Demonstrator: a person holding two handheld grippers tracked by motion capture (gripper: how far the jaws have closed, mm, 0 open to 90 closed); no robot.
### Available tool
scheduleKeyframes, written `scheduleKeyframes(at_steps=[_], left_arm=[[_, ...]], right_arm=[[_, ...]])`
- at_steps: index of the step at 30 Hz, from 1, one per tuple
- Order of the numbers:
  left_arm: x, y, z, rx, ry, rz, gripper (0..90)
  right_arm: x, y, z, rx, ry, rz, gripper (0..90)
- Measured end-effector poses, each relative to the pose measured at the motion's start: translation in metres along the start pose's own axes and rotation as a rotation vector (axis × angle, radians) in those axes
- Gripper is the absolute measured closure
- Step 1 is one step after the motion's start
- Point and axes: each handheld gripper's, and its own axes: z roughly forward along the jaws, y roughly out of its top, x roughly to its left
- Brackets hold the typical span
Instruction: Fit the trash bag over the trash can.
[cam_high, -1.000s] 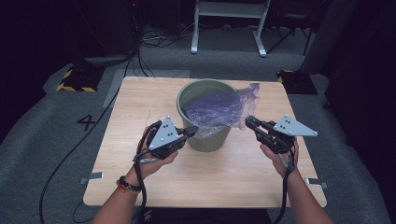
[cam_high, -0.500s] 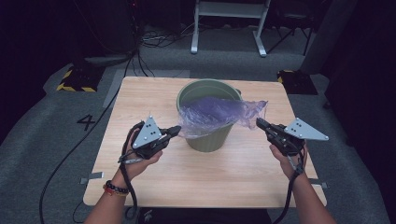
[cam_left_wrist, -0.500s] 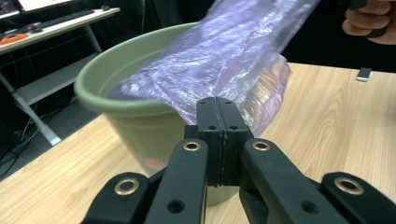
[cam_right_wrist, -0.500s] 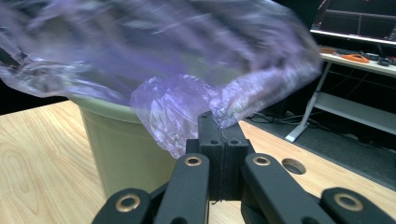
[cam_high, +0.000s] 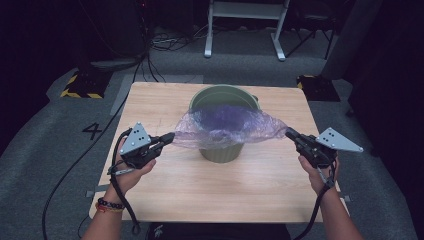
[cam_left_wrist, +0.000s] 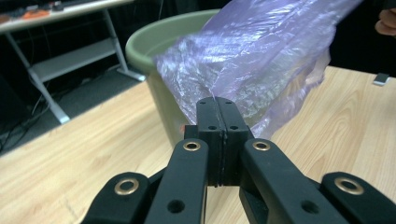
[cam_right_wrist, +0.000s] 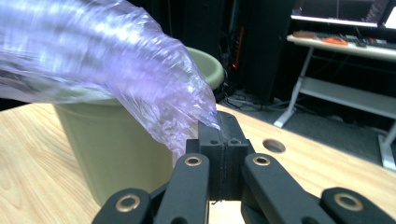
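Note:
A green bin (cam_high: 222, 150) stands upright at the middle of the wooden table (cam_high: 165, 185). A thin purple plastic bag (cam_high: 225, 125) is stretched wide across the bin's mouth. My left gripper (cam_high: 171, 136) is shut on the bag's left edge, left of the bin. At the right, my right gripper (cam_high: 289, 133) is shut on the bag's other edge. In the left gripper view the closed jaws pinch the bag (cam_left_wrist: 252, 70) in front of the bin (cam_left_wrist: 159, 88). The right gripper view has the bag (cam_right_wrist: 116, 65) pulled taut from the closed jaws over the bin (cam_right_wrist: 112, 149).
A round hole (cam_right_wrist: 273, 145) is in the tabletop near the right gripper. A white desk frame (cam_high: 245, 20) stands behind the table, with black cables (cam_high: 150, 55) on the grey floor. A number marking (cam_high: 93, 131) lies on the floor at left.
Both grippers have moved outward from the bin, the left one further left and the right one further right. The bag has been drawn from a bunched heap into a wide sheet over the bin.

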Motion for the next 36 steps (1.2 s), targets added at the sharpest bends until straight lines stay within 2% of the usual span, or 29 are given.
scheduleKeyframes(at_steps=[3,8,14,20,25,26,29,34,35,36], left_arm=[[0.005,-0.008,0.005,0.025,-0.001,-0.022,89.5],[0.01,-0.023,0.012,0.081,0.024,-0.023,89.6],[0.021,-0.035,0.01,0.091,0.045,-0.065,89.6],[0.023,-0.041,0.013,0.101,0.053,-0.074,89.1],[0.017,-0.039,0.015,0.1,0.048,-0.055,87.2],[0.015,-0.038,0.015,0.097,0.046,-0.051,86.9],[0.012,-0.035,0.014,0.085,0.036,-0.043,86.2],[0.007,-0.031,0.012,0.067,0.022,-0.036,85.5],[0.006,-0.03,0.012,0.063,0.019,-0.034,85.5],[0.005,-0.029,0.011,0.062,0.017,-0.033,85.5]], right_arm=[[-0.005,-0.006,0.004,0.021,-0.02,0.007,90.0],[-0.009,-0.018,0.013,0.062,-0.028,0.011,90.0],[-0.017,-0.035,0.016,0.102,-0.046,0.036,90.0],[-0.018,-0.044,0.017,0.127,-0.042,0.029,89.6],[-0.014,-0.047,0.018,0.109,-0.047,-0.002,59.8],[-0.012,-0.046,0.018,0.105,-0.044,-0.017,54.2],[-0.004,-0.044,0.016,0.099,-0.08,-0.086,39.4],[0.016,-0.041,0.008,0.067,-0.088,-0.248,32.5],[0.026,-0.039,0.004,0.047,-0.091,-0.32,31.5],[0.026,-0.039,0.004,0.047,-0.091,-0.32,31.5]])
